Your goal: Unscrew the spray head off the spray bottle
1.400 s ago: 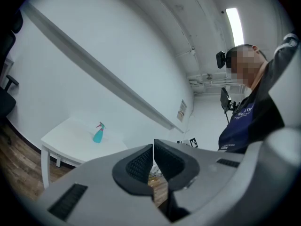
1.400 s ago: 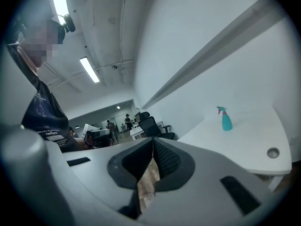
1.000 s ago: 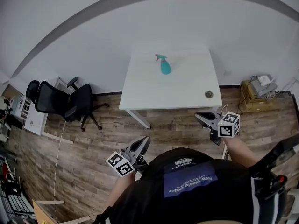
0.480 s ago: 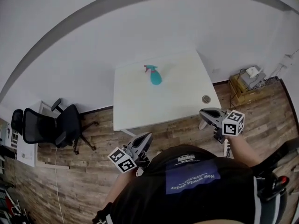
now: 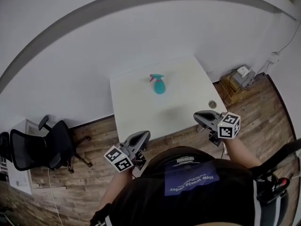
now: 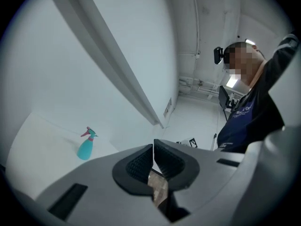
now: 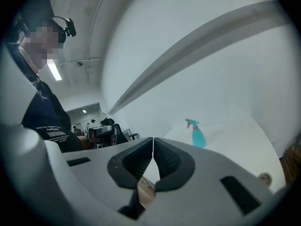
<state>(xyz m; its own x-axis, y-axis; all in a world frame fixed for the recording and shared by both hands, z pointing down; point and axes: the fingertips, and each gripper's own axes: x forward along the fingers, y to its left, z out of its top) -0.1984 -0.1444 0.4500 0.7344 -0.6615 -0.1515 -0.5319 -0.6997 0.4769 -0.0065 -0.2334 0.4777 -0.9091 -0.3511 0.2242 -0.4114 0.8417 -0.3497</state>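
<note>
We hold both grippers low in front of us, short of the table. The left gripper [image 6: 153, 150] has its jaws pressed together with nothing between them. The right gripper [image 7: 153, 149] is the same, closed and empty. Beyond them lies the white table [image 5: 136, 112], bare but for the teal spray bottle [image 5: 159, 85]. It stands upright near the far edge, well apart from both grippers, with its spray head [image 5: 154, 77] on top. A round cable hole [image 5: 212, 104] sits near the table's near right corner. The table backs against a white wall [image 5: 94, 51]. Wooden floor [image 5: 70, 192] runs beneath us, and a black office chair [image 5: 35, 149] stands off to the left.
</note>
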